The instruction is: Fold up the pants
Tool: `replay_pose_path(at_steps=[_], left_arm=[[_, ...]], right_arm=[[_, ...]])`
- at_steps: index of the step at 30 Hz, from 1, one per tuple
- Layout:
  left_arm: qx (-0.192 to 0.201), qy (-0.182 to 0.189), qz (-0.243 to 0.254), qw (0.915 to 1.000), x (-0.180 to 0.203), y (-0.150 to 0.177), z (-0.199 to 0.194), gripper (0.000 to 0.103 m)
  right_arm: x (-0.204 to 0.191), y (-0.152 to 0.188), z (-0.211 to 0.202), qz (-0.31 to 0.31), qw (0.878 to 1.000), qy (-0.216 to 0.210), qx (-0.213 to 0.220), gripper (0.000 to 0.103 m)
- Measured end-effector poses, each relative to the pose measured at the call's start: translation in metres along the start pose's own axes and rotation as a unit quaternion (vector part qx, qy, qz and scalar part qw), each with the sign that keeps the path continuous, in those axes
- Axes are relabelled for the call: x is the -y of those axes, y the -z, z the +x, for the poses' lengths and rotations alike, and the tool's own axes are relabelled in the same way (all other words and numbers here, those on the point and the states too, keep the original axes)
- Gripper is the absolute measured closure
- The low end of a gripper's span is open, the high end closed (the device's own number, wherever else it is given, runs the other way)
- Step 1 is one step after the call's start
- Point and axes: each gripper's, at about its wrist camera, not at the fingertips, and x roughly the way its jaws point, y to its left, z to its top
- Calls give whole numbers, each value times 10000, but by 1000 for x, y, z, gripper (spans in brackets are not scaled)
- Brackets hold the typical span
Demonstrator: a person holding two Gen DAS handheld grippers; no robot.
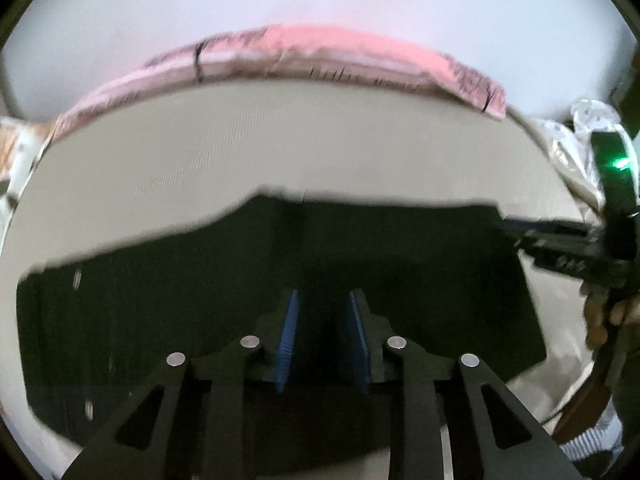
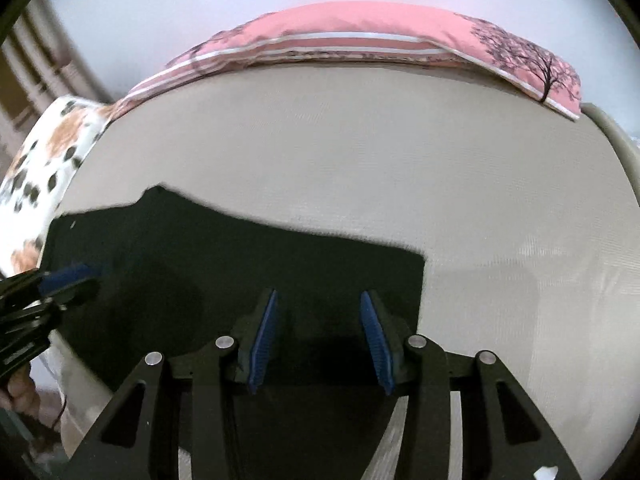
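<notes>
Dark pants (image 1: 200, 300) lie flat on a beige bed sheet (image 1: 280, 140), folded into a broad dark slab; they also show in the right wrist view (image 2: 200, 272). My left gripper (image 1: 325, 300) hovers over the middle of the pants, jaws open, blue pads apart, nothing between them. My right gripper (image 2: 318, 300) is open over the right end of the pants, near their edge. The right gripper also shows at the right edge of the left wrist view (image 1: 520, 228). The left gripper shows at the left edge of the right wrist view (image 2: 76, 274).
A pink pillow (image 2: 360, 36) with tree print lies along the far edge of the bed. A floral spotted pillow (image 2: 44, 168) sits at the left. A plastic bag (image 1: 580, 136) lies at the right edge. Bare sheet (image 2: 500, 240) stretches right of the pants.
</notes>
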Motion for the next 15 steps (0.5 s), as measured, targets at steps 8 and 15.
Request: replay_pose_path(at_steps=[8,15], left_arm=[[-389,-150,216,9989,-7,-34,74,73],[-513,-56,-21,9987,-19,-24,84,70]], right_arm=[[3,-10,33,63,9997,163,-173,71],[-1,-4,31,13,9997,208,-125,70]])
